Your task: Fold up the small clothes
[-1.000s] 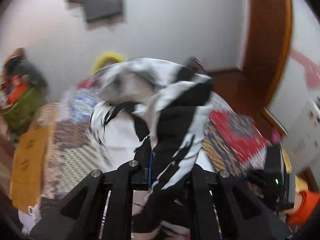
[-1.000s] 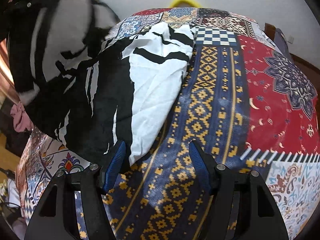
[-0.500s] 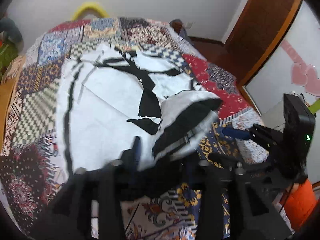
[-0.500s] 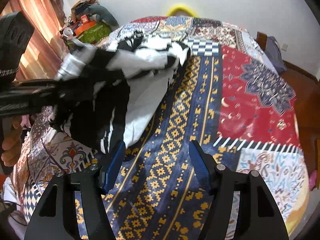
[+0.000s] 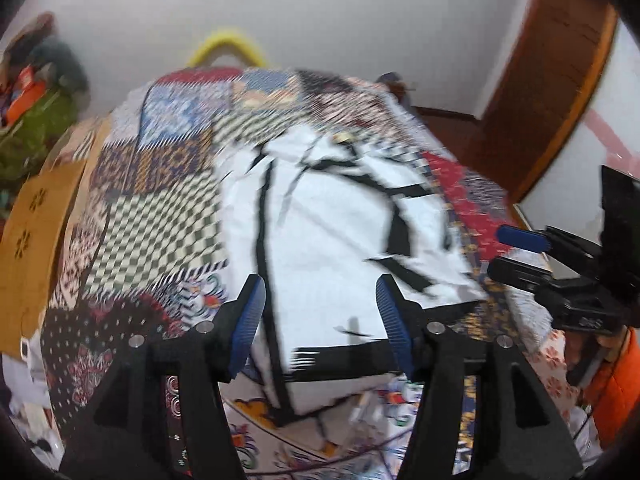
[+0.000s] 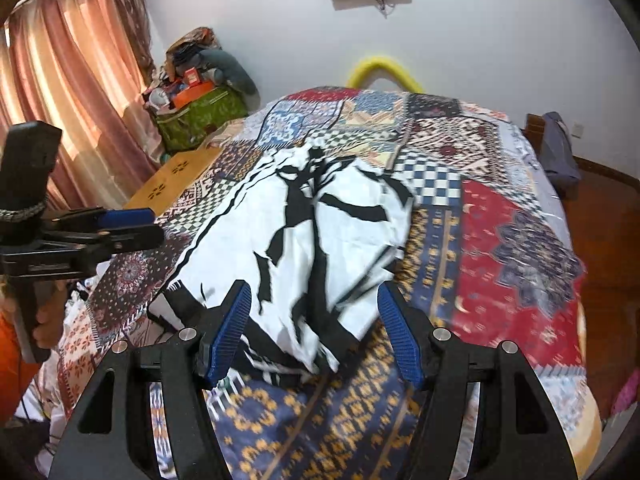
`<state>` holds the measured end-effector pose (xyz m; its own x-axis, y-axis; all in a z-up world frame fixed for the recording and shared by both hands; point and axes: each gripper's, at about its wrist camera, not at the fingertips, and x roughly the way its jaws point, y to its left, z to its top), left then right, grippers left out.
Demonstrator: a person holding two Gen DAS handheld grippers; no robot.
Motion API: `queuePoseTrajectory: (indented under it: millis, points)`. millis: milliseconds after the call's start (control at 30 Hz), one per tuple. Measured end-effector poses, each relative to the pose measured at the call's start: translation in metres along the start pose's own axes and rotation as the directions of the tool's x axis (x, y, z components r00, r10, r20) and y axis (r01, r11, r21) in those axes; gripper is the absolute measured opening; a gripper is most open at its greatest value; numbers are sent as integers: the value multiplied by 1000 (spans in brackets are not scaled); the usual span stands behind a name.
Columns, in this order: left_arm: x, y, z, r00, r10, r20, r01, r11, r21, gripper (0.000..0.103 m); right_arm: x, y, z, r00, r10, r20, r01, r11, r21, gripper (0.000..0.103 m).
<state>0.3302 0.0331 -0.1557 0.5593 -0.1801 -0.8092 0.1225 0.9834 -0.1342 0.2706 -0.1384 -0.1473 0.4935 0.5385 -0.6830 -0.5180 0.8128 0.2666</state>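
Observation:
A white garment with black streaks (image 5: 332, 216) lies spread on the patchwork bed cover (image 5: 160, 208), its near edge rumpled. My left gripper (image 5: 319, 284) hovers over that near edge; its jaws are opening and the blue pads touch no cloth. In the right wrist view the same garment (image 6: 320, 232) lies flat with a bunched lower end. My right gripper (image 6: 314, 288) stands open just above that end, gripping nothing. Each gripper shows in the other's view: the right gripper (image 5: 520, 248) at the right edge, the left gripper (image 6: 128, 224) at the left edge.
The patchwork cover (image 6: 500, 240) spans the whole bed. A yellow arc (image 6: 384, 68) stands at its far end. A green bag (image 6: 200, 116) piled with things and a wooden board (image 6: 172, 176) sit left by the curtains (image 6: 72, 80). A dark bag (image 6: 560, 156) lies on the floor right.
My left gripper held the garment up, then let it go; the cloth dropped flat onto the bed. The left hand sank and the right gripper rose away from the cover.

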Motion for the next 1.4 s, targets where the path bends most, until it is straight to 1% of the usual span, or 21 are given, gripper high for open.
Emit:
queuePoseTrajectory:
  millis: [100, 167, 233, 300, 367, 467, 567, 633, 733, 833, 900, 967, 1033, 1100, 1167, 1233, 1300, 1367, 1400]
  points:
    - [27, 19, -9, 998, 19, -54, -21, 999, -39, 57, 27, 7, -2, 999, 19, -39, -20, 1000, 0, 62]
    - [41, 28, -15, 996, 18, -86, -23, 998, -57, 57, 47, 10, -6, 997, 30, -70, -29, 1000, 11, 61]
    - [47, 32, -22, 994, 14, -105, -21, 998, -66, 57, 62, 11, -9, 995, 39, -94, -36, 999, 26, 46]
    - [49, 33, -27, 994, 12, -112, -20, 998, -68, 57, 71, 14, -10, 992, 56, -112, -52, 998, 40, 22]
    - [46, 33, -29, 994, 17, -104, -23, 998, -58, 57, 70, 15, -11, 990, 95, -107, -89, 994, 58, 9]
    - [37, 32, -28, 997, 25, -78, -28, 999, -43, 57, 49, 21, -6, 992, 111, -55, -108, 993, 50, 7]
    - [26, 29, -25, 998, 23, -54, -25, 999, -37, 57, 29, 23, -6, 990, 142, -20, -140, 988, 64, 6]
    - [22, 26, -26, 999, 18, -48, -20, 999, -31, 57, 22, 22, -7, 989, 149, -15, -147, 986, 75, 5]
    - [24, 22, -32, 998, 17, -59, -18, 1000, -22, 57, 22, 18, -16, 991, 129, -35, -126, 988, 85, 5]
    - [36, 22, -42, 994, 26, -102, -28, 999, -24, 57, 35, 12, -28, 991, 107, -85, -99, 991, 96, 5]
    - [46, 24, -48, 991, 40, -131, -43, 999, -20, 57, 42, 12, -35, 991, 75, -109, -67, 995, 75, 5]
    - [53, 26, -56, 988, 43, -151, -47, 999, -22, 60, 46, 11, -39, 989, 65, -131, -57, 996, 65, 5]
    - [53, 30, -61, 989, 34, -146, -40, 999, -37, 64, 46, 10, -41, 988, 61, -142, -53, 997, 60, 5]
    - [50, 34, -62, 989, 9, -148, -17, 999, -51, 65, 45, 10, -42, 986, 50, -158, -44, 998, 42, 7]
    - [46, 38, -59, 989, 0, -145, -9, 998, -60, 64, 37, 12, -41, 989, 39, -146, -36, 999, 22, 10]
    - [41, 44, -52, 992, 3, -128, -12, 998, -69, 64, 30, 12, -39, 990, 28, -135, -26, 1000, 11, 24]
    - [39, 51, -42, 994, 3, -112, -12, 997, -82, 64, 24, 10, -33, 994, 6, -106, -6, 1000, 4, 59]
    - [40, 57, -28, 995, 13, -97, -22, 995, -94, 65, 21, 7, -26, 997, -15, -71, 16, 1000, 6, 73]
    - [41, 59, -21, 996, 17, -90, -26, 995, -98, 65, 22, 4, -22, 998, -25, -58, 25, 1000, 10, 77]
